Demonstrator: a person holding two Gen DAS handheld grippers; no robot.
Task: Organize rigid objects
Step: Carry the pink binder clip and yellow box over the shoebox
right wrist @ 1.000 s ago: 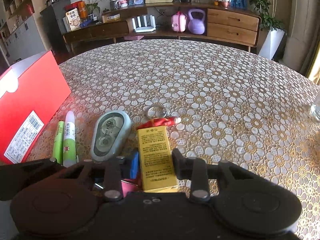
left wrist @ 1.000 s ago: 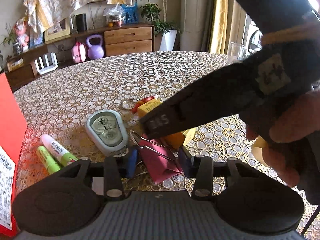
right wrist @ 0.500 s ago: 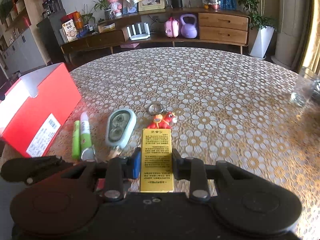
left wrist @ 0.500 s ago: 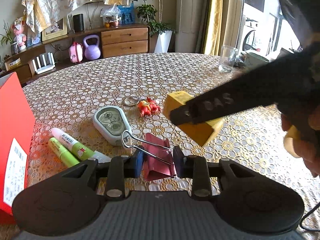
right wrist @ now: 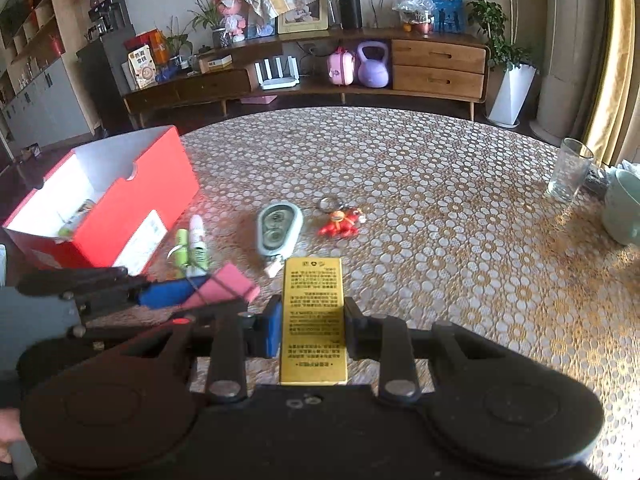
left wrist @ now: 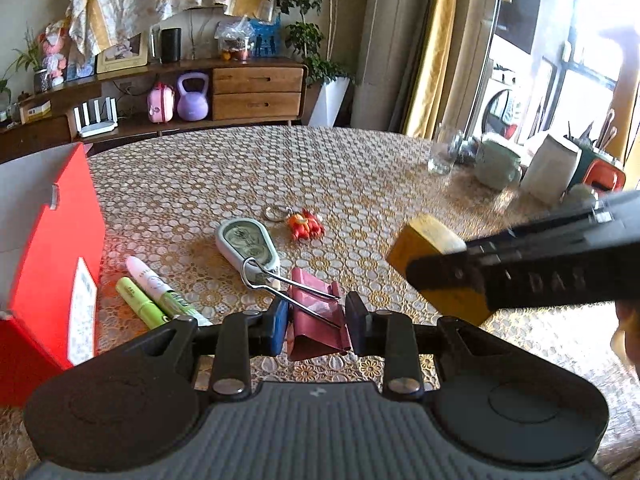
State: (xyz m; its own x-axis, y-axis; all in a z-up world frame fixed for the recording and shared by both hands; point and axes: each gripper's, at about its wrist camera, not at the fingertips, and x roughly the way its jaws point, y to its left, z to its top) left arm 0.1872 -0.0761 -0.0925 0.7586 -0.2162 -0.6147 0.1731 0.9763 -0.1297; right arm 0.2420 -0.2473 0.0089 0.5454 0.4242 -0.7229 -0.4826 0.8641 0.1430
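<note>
My left gripper (left wrist: 317,320) is shut on a dark red binder clip (left wrist: 318,322) with wire handles, held above the table. It also shows in the right wrist view (right wrist: 220,286) at the lower left. My right gripper (right wrist: 310,326) is shut on a yellow box (right wrist: 313,316) with printed text, held above the table; the box shows at the right of the left wrist view (left wrist: 436,268). An open red box (right wrist: 104,204) stands at the table's left.
On the lace-covered table (right wrist: 440,208) lie a grey-green correction tape (right wrist: 278,228), two green pens (right wrist: 190,248) and a red figure keychain (right wrist: 340,220). A glass (right wrist: 568,176) and a pale mug (right wrist: 624,208) stand at the right edge.
Both grippers have risen and pulled back from the table, each carrying its object. The yellow box has moved right, away from the binder clip.
</note>
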